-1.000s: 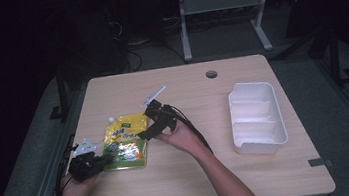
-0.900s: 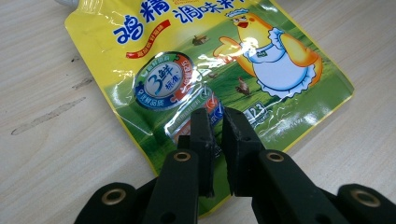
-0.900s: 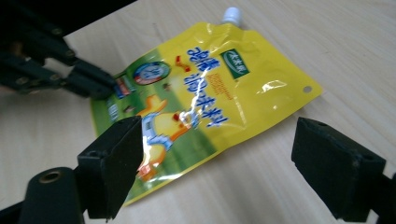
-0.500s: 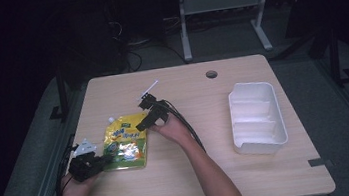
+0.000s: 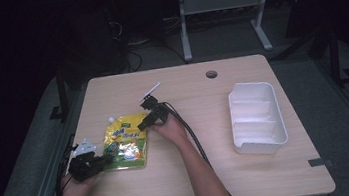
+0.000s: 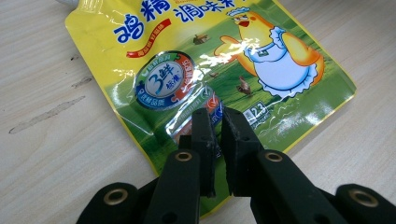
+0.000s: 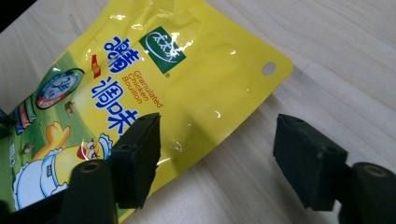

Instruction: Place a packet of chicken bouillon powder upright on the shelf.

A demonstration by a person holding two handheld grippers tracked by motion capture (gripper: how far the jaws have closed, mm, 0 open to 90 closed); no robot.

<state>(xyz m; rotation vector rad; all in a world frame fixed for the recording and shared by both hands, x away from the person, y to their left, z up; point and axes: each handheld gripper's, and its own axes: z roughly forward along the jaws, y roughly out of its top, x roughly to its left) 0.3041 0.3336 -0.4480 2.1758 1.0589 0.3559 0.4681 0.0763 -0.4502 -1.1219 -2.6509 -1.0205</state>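
right gripper (image 5: pixel 142 127) lowered, closing yet released, over pouch (image 5: pixel 126 143) that left gripper (image 5: pixel 107 159) pinches.

Two black handheld grippers: left gripper (image 5: pixel 86 165) carries a grey triangular plate; right gripper (image 5: pixel 151 119) trails a black cable; both forearms are bare.

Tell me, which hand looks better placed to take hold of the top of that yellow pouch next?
The right. The right gripper hangs over the yellow pouch near its top edge, jaws apart and just closing, one over the pouch, one over the table. The left gripper is shut on the pouch's bottom edge.
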